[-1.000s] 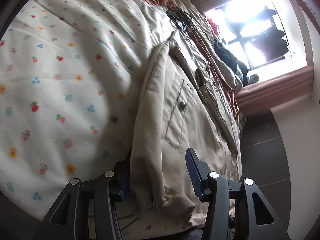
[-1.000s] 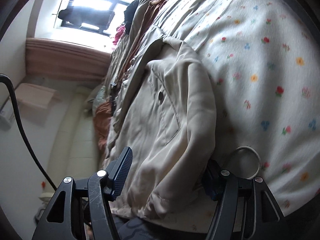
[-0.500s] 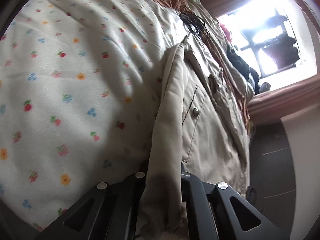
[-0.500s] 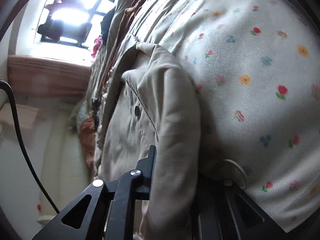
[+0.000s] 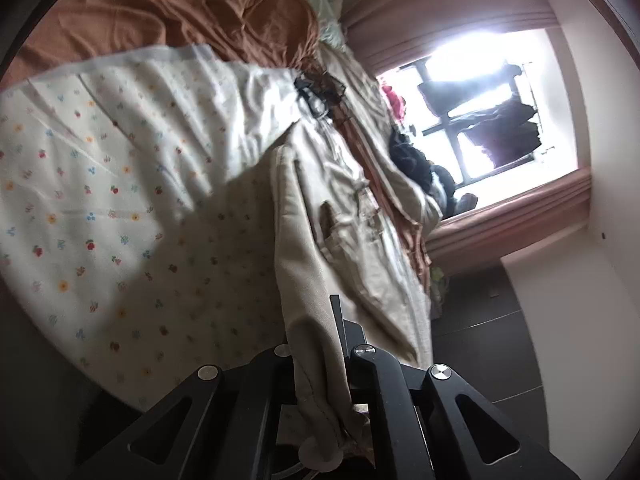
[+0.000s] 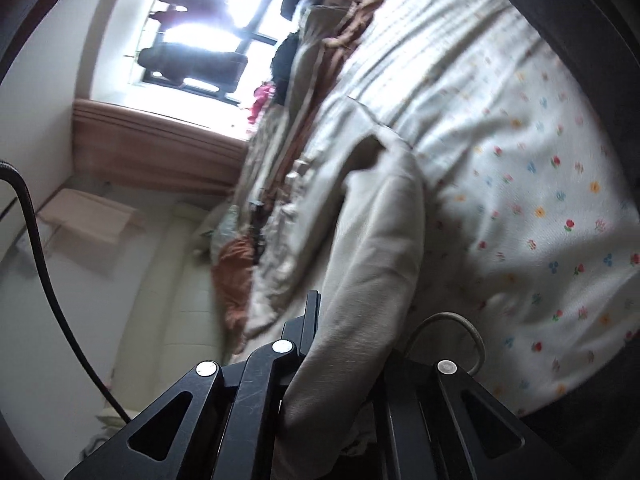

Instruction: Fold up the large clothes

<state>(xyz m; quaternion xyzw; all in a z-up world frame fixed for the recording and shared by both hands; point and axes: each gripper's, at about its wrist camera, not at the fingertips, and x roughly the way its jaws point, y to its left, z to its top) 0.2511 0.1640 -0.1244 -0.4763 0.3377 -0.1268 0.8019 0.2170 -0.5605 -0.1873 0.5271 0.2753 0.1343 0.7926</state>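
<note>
A large beige shirt (image 5: 336,240) with buttoned chest pockets hangs partly lifted over a bed covered by a white floral sheet (image 5: 100,200). My left gripper (image 5: 316,356) is shut on a bunched edge of the shirt at the bottom of the left wrist view. My right gripper (image 6: 344,360) is shut on a thick fold of the same shirt (image 6: 376,248), likely a sleeve. The fabric stretches away from both grippers toward the far side of the bed. The fingertips are hidden in cloth.
A brown blanket (image 5: 180,12) lies at the head of the bed. A pile of other clothes (image 5: 416,168) sits along the window side. A bright window (image 6: 208,40) with hanging laundry is behind. A white loop of cord (image 6: 448,320) lies on the floral sheet (image 6: 540,200) near my right gripper.
Both grippers went from open around the shirt edges to shut on them. They have since lifted and pulled back, raising the shirt off the sheet.
</note>
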